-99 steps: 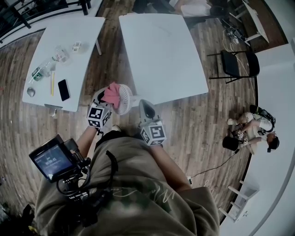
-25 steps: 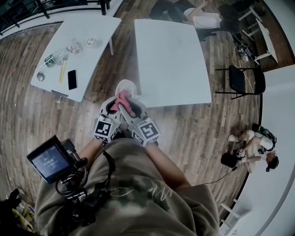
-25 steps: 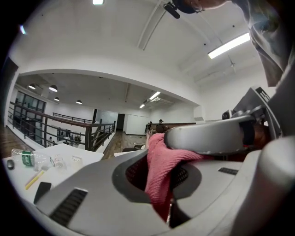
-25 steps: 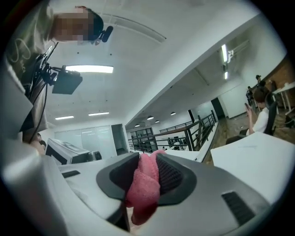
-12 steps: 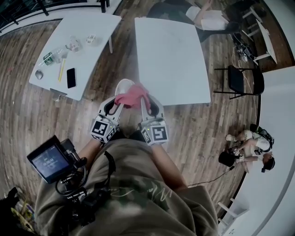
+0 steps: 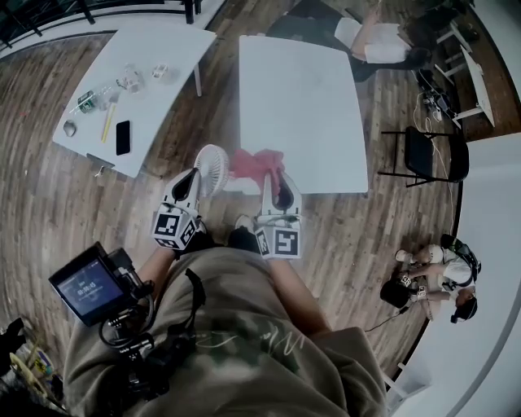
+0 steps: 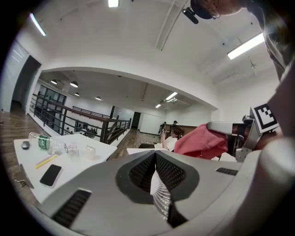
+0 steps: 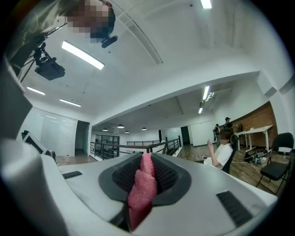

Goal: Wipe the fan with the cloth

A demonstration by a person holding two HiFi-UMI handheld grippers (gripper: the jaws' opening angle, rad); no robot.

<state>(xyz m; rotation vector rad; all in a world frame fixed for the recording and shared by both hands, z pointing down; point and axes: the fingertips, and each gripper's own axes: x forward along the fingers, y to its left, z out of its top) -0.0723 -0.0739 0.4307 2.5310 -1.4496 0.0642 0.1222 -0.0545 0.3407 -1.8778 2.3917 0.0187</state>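
Where the fan is: up in the air over the wooden floor (image 6: pixel 49 208), the white fan (image 6: pixel 212 168) sits at the tip of the left gripper (image 6: pixel 189 186), just short of the near edge of the big white bench (image 6: pixel 301 98).
Fan's facing: its round grille is tipped up toward the head camera. It reads as an oval, long side running away from the person, in line with the left gripper.
Fan edge-on: in the left gripper view only a thin ribbed sliver of the rim shows between the jaws.
Left gripper: the jaws have just been closing and now stand together, pinching the fan's rim.
Right gripper (image 6: pixel 275 187): the jaws have just been closing and stand partway in, clamped on the pink cloth (image 6: pixel 259 161), which bunches out past the tips.
Cloth against fan: the cloth hangs just to the right of the fan; whether they touch I cannot tell.
Second bench (image 6: pixel 175 49): it stands left of the big one and carries a dark phone (image 6: pixel 123 137), a yellow pencil (image 6: pixel 107 125), a bottle (image 6: pixel 88 104) and some small clear cups.
Room: a black chair (image 6: pixel 427 155) stands right of the big bench, people (image 6: pixel 435 273) sit on the floor at the right, another person (image 6: pixel 378 45) sits beyond the bench, and a dark railing (image 6: pixel 81 12) runs along the top left.
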